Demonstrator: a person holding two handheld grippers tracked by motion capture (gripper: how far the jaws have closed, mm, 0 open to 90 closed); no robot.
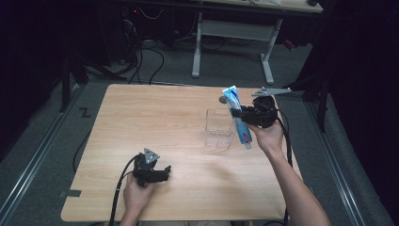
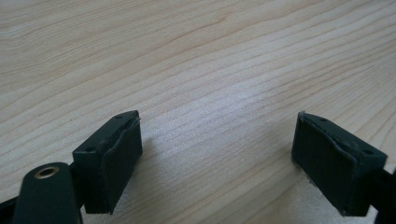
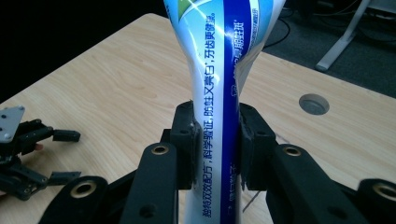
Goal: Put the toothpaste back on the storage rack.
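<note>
A blue and white toothpaste tube [image 1: 238,118] hangs nearly upright in the air, squeezed at its middle by my right gripper [image 1: 244,116], which is shut on it. In the right gripper view the tube [image 3: 223,70] rises between the two black pads [image 3: 187,140]. Just left of the tube, a clear plastic box [image 1: 219,129] stands on the table; the tube's lower end hangs beside its right wall. My left gripper [image 1: 165,171] rests low over the wood near the front left, open, with bare wood between its pads [image 2: 119,161].
The wooden table [image 1: 141,122] has a round cable hole [image 1: 222,100] near its far edge. Behind the table stand a white desk frame [image 1: 233,33] and loose cables on the floor. My left gripper [image 3: 28,154] lies at the lower left of the right gripper view.
</note>
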